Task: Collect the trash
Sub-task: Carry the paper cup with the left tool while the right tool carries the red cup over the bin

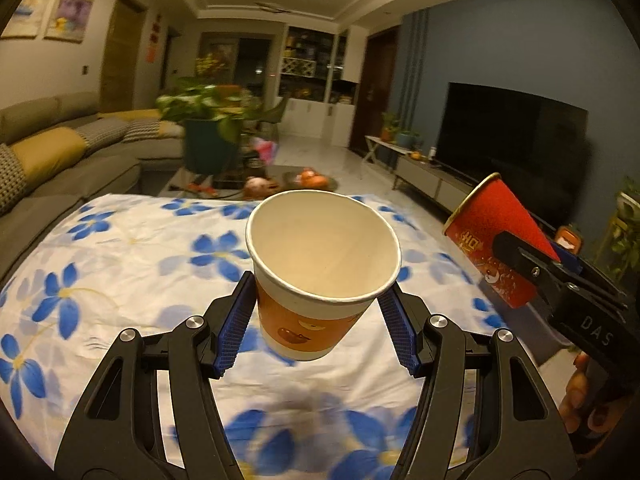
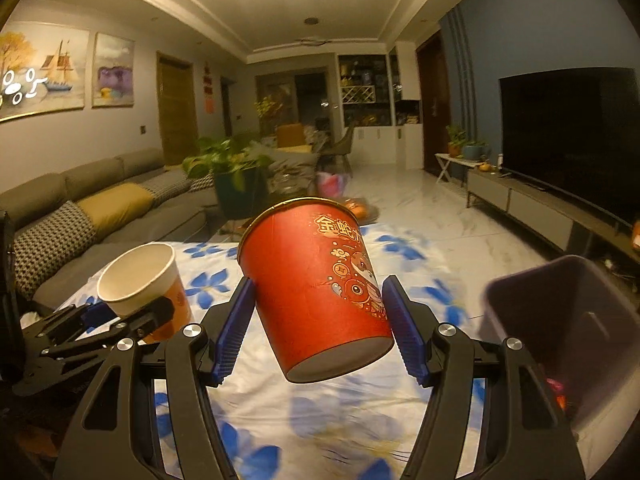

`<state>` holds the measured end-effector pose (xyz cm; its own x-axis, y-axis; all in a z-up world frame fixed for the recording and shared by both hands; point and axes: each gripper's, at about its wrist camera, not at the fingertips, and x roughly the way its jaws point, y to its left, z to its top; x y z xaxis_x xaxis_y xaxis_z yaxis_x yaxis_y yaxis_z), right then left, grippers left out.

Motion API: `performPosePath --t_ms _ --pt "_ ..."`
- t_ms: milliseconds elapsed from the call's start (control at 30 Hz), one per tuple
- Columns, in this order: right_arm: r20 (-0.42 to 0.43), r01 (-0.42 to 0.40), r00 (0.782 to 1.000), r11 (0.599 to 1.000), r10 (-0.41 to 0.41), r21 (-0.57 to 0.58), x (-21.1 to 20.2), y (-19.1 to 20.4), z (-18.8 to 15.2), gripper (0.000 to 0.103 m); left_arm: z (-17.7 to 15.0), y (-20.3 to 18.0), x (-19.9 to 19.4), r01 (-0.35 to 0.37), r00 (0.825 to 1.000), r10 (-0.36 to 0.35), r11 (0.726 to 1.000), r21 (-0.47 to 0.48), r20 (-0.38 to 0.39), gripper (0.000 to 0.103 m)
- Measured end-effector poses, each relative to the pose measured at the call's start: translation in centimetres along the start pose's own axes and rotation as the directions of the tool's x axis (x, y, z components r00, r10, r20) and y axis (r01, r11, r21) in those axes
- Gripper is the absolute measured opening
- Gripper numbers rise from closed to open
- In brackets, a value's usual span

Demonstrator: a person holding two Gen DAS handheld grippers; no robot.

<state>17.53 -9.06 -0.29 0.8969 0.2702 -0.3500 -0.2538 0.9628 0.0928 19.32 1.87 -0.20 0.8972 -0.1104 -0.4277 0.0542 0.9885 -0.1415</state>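
Gripping the orange cup [image 1: 316,304], left gripper [image 1: 316,320] waits; right gripper [image 2: 316,316], clamping the red cup [image 2: 316,280], should tip it into the bin [image 2: 560,320] at its right

sofa [image 2: 100,208]: grey, yellow cushions, left | television [image 2: 572,136]: dark, right wall | potted plant [image 1: 208,128]: beyond floral tablecloth [image 1: 120,264] | paintings [image 2: 60,68]: hung above sofa

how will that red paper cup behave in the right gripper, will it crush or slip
The red paper cup looks like thin paper and shows no contents, so it is probably light and crushes if squeezed hard. It hangs tilted between the right gripper pads, so it may pivot further. Its tapered wall could let it slide; the ribbed blue pads likely help.
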Motion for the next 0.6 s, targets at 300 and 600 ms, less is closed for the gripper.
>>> performPosePath --t_ms 300,600 --pt "0.033 0.108 0.993 0.992 -0.11 0.057 -3.1 -5.6 -0.3 0.064 0.2 -7.0 1.1 0.107 0.994 -0.107 0.992 0.071 -0.007 0.061" --pt "0.053 0.222 0.972 0.967 -0.23 0.125 -5.6 -12.0 -0.6 0.064 0.6 -13.6 2.8 0.226 0.974 -0.225 0.967 0.118 -0.023 0.061"
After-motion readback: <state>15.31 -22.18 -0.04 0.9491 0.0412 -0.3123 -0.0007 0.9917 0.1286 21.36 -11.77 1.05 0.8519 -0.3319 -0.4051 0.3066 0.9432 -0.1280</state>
